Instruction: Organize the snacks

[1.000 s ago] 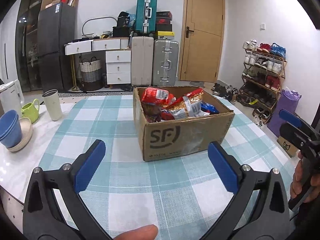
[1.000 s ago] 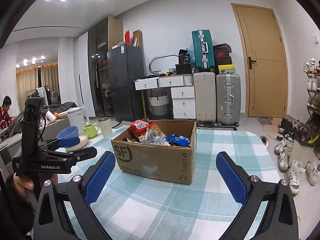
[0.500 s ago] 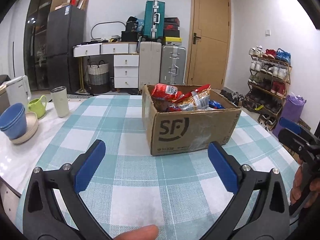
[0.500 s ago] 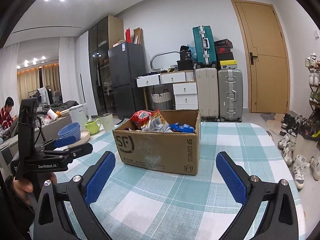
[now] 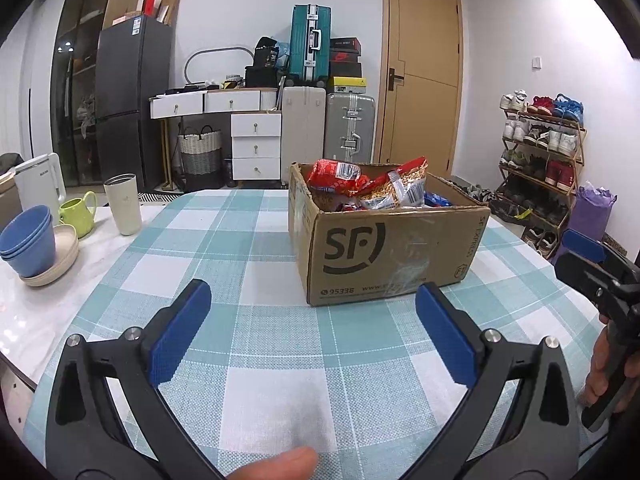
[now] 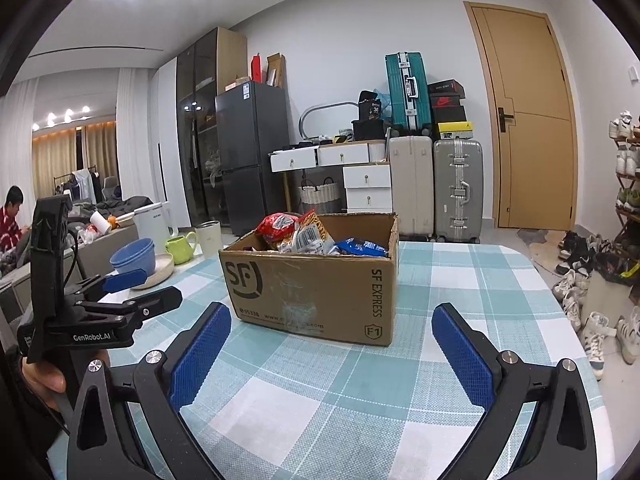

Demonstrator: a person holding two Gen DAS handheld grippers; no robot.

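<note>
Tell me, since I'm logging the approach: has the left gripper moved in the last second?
Yes. The left gripper has dropped lower and nearer the box: the box looms larger and its top edge now overlaps the drawers.
</note>
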